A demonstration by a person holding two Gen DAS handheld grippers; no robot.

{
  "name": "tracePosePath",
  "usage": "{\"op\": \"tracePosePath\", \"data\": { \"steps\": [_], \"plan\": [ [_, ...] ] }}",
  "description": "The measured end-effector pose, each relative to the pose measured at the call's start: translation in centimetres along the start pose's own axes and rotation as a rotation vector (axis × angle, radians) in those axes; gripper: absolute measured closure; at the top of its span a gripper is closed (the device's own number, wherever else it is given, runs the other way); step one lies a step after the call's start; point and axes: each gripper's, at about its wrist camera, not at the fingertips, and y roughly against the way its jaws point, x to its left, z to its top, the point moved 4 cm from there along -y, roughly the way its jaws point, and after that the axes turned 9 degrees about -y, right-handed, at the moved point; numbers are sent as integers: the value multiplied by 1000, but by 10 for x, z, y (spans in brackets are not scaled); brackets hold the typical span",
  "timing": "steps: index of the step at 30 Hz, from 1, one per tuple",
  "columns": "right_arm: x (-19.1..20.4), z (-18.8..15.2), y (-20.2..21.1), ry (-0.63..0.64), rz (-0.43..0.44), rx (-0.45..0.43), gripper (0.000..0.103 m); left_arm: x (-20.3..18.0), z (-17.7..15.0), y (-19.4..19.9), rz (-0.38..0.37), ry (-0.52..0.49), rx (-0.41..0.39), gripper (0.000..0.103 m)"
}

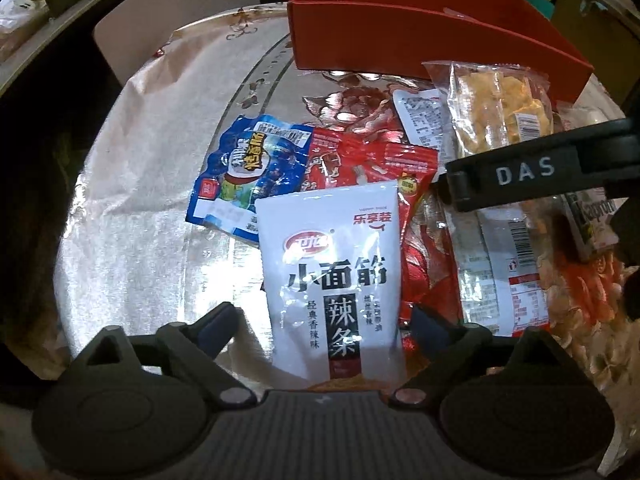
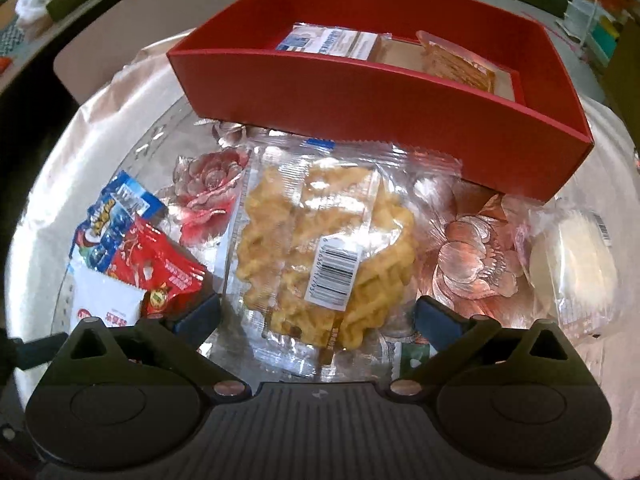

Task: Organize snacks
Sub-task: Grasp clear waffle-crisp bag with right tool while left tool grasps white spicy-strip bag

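Two wide claws hang over snack packets on the desk, in front of a red box.

The left claw [image 1: 320,322] stands wide, with the lower part of a white snack packet [image 1: 334,276] between its fingers; the pads do not press on it. This packet lies over a red packet [image 1: 360,160] and beside a blue packet [image 1: 248,168]. The right claw [image 2: 318,316] is also wide, around a clear bag of yellow fried twists [image 2: 316,248], not gripping it. A round white cake in clear wrap [image 2: 576,268] lies to the right. The red box [image 2: 380,108] behind already holds some packets. The desk [image 1: 140,200] has a flowered cover.
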Motion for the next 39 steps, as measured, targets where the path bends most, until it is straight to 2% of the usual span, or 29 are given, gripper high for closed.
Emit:
{"op": "tracePosePath", "data": {
  "steps": [2,6,11,13,14,16,20,22,32,39],
  "plan": [
    [-2,3,2,-3,12,11,0,1,-1,-1,7,1,-6,6],
    [-7,9,11,-61,56,20,3,6,-1,-4,-10,26,1,5],
    [-4,9,8,-45,25,7,13,6,-1,-3,-21,33,3,9],
    [-3,10,11,-38,30,-3,21,6,0,-1,-33,21,-3,22],
    [-5,10,13,-48,44,-3,23,5,0,1,-41,18,-5,31],
    [-7,10,18,-53,57,-5,25,4,2,4,-49,14,-12,42],
    [-10,7,28,-42,65,-16,27,10,5,9,-103,54,-12,54],
    [-10,8,34,-40,76,-26,27,13,6,12,-136,80,-14,55],
    [-20,17,66,-64,115,-108,27,10,11,28,-145,86,-60,59],
    [-22,18,75,-60,128,-126,27,1,23,48,-131,42,-142,59]
  ]
}}
